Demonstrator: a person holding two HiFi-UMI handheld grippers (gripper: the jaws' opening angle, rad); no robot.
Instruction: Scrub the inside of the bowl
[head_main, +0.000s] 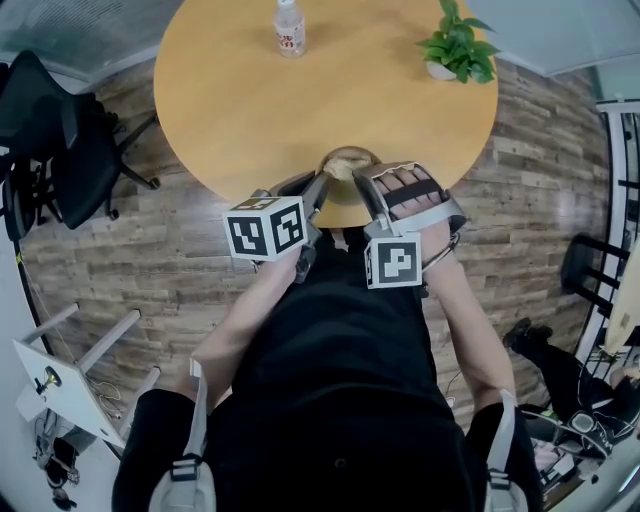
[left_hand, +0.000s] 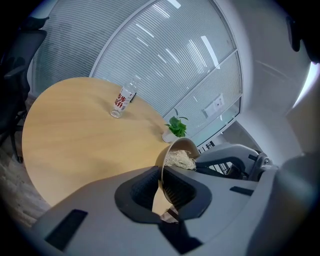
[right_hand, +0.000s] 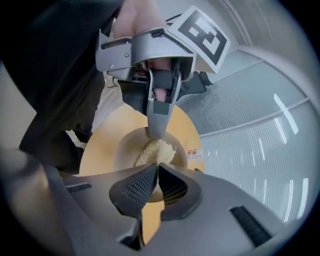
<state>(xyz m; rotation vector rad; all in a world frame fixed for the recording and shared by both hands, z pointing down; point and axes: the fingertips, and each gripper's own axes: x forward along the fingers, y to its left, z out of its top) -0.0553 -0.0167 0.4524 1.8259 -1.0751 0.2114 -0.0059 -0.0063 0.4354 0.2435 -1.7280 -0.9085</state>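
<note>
A tan bowl (head_main: 346, 158) is at the near edge of the round wooden table (head_main: 240, 100), tipped up on its side. My left gripper (left_hand: 161, 172) is shut on its rim, one jaw inside and one outside. In the right gripper view, one left finger (right_hand: 156, 122) comes down over the bowl (right_hand: 125, 150). A pale fibrous scrub pad (right_hand: 156, 152) lies inside the bowl. My right gripper (right_hand: 157, 169) points down into the bowl with its jaws pinched together on the pad's near edge. The pad (left_hand: 180, 160) also shows in the left gripper view.
A water bottle (head_main: 289, 27) and a small potted plant (head_main: 457, 45) stand at the table's far side. A black office chair (head_main: 60, 150) is on the plank floor to the left. A white frame (head_main: 60, 385) lies lower left.
</note>
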